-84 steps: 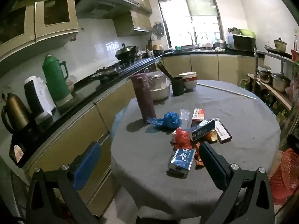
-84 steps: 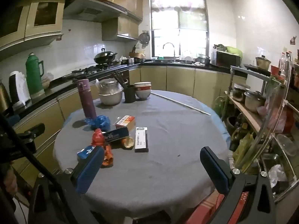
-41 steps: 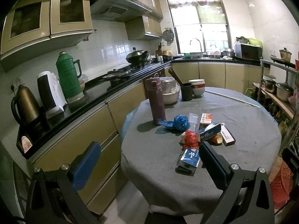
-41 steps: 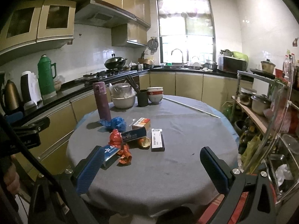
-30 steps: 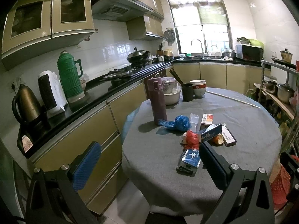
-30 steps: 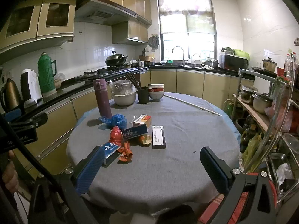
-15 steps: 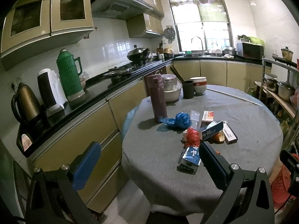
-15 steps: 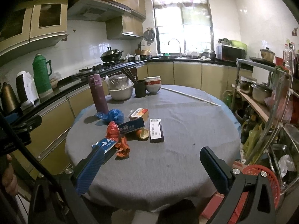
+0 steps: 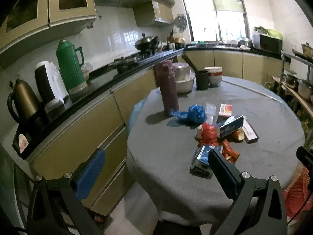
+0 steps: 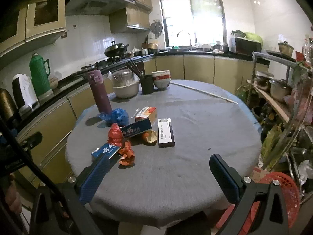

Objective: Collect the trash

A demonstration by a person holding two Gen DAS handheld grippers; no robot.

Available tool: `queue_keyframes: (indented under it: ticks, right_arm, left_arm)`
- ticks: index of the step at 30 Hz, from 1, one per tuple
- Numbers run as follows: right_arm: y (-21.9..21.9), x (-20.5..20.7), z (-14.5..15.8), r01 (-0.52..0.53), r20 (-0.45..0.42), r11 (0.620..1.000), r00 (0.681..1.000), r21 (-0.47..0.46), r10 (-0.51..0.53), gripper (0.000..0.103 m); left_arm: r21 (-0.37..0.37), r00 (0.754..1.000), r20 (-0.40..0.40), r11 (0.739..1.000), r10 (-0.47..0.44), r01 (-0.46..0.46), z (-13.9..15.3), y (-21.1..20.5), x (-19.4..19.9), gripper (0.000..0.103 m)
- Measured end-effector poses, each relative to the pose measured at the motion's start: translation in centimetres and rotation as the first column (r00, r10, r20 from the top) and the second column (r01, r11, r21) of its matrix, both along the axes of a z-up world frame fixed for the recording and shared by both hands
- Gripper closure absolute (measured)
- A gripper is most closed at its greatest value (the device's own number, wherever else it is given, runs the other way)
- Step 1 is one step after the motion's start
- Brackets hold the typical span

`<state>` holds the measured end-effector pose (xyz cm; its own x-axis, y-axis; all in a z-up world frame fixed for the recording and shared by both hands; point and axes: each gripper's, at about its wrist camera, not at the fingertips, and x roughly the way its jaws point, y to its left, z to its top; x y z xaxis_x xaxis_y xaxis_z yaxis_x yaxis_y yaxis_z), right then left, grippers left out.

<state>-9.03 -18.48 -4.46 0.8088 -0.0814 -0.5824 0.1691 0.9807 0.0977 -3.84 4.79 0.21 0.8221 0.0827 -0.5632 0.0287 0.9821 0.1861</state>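
The trash lies in a loose cluster left of centre on the round grey-clothed bench [image 10: 195,137]: a crumpled blue plastic bag [image 10: 117,116], a knotted red plastic bag [image 10: 115,134], a crushed orange wrapper [image 10: 127,154], a flattened blue carton [image 10: 105,150], a blue box [image 10: 136,129] leaning on an orange-and-white box [image 10: 145,112], an orange peel [image 10: 150,137] and a flat dark box with a white label [image 10: 165,132]. A tall purple flask [image 10: 98,91] stands just beside the blue bag. A red mesh basket [image 10: 281,188] sits on the floor at the bench's right. The left tool [image 9: 156,172] and right tool [image 10: 158,178] hover short of the bench, fingers wide apart, holding nothing.
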Motion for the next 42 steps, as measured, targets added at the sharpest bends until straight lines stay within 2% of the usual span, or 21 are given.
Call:
queue_keyframes:
  ticks: [5,8,11,15,20,22,24,28,34,35,36,38,40,42]
  right_arm:
    - [-1.5,3.6,-2.3,-0.014,-0.06,0.999,0.998,0.035,0.016,0.0]
    - [-2.7,5.9,-3.9,-0.017,-0.098,0.997,0.995,0.074,0.024,0.0]
    - [-4.4,9.1,-5.6,-0.013,-0.15,0.993,0.988,0.119,0.031,0.0]
    - [-6.0,13.1,-7.8,-0.008,-0.222,0.983,0.974,0.181,0.049,0.001]
    - [-7.0,17.8,-10.3,0.024,-0.304,0.978,0.952,0.206,0.041,0.024]
    - [-7.2,18.9,-11.1,0.02,-0.333,0.973,0.941,0.229,0.059,0.027]
    - [-7.1,19.5,-11.7,0.023,-0.361,0.978,0.931,0.209,0.055,0.027]
    - [-6.5,20.9,-13.1,0.008,-0.418,0.982,0.905,0.191,0.074,0.027]
    - [-5.2,23.1,-13.5,-0.014,-0.436,0.998,0.899,0.066,0.042,0.027]
    - [-5.1,23.3,-13.6,-0.022,-0.437,0.999,0.899,0.045,0.039,0.03]
    - [-5.0,23.6,-13.5,-0.028,-0.437,0.999,0.899,0.021,0.034,0.034]
    - [-4.8,23.8,-13.5,-0.052,-0.433,0.999,0.9,-0.013,0.041,0.053]
    - [-5.1,23.8,-13.4,-0.055,-0.423,0.998,0.905,-0.003,0.049,0.053]
    - [-5.7,23.2,-13.3,-0.045,-0.41,0.999,0.911,0.017,0.048,0.053]
  left_arm:
    - [0.006,0.997,-0.072,1.0,0.011,-0.011,-1.9,-1.0,2.6,0.0]
    - [-0.019,0.991,-0.135,1.0,-0.01,0.008,-3.3,-1.5,4.4,0.0]
    - [-0.069,0.974,-0.223,0.997,-0.039,0.024,-5.2,-1.8,6.5,0.0]
    - [-0.144,0.939,-0.332,0.989,-0.085,0.039,-8.0,-2.3,9.1,0.0]
    - [-0.223,0.905,-0.392,0.971,-0.165,0.08,-10.3,-3.5,10.5,0.0]
    - [-0.259,0.89,-0.407,0.96,-0.205,0.103,-10.8,-4.0,10.8,0.0]
    - [-0.291,0.874,-0.42,0.949,-0.242,0.123,-11.5,-4.4,11.1,0.0]
    - [-0.315,0.854,-0.452,0.942,-0.256,0.115,-12.8,-4.4,12.2,0.0]
    - [-0.345,0.83,-0.48,0.931,-0.285,0.12,-14.7,-4.9,13.6,0.001]
    - [-0.35,0.826,-0.484,0.929,-0.288,0.12,-14.9,-5.0,13.8,0.002]
    - [-0.352,0.823,-0.489,0.929,-0.288,0.116,-15.2,-5.0,14.0,0.008]
    - [-0.343,0.832,-0.478,0.932,-0.281,0.117,-15.2,-5.1,14.2,0.015]
    - [-0.347,0.832,-0.471,0.929,-0.292,0.13,-15.1,-5.2,14.2,0.027]
    - [-0.355,0.834,-0.465,0.926,-0.297,0.132,-15.1,-5.1,14.1,0.027]
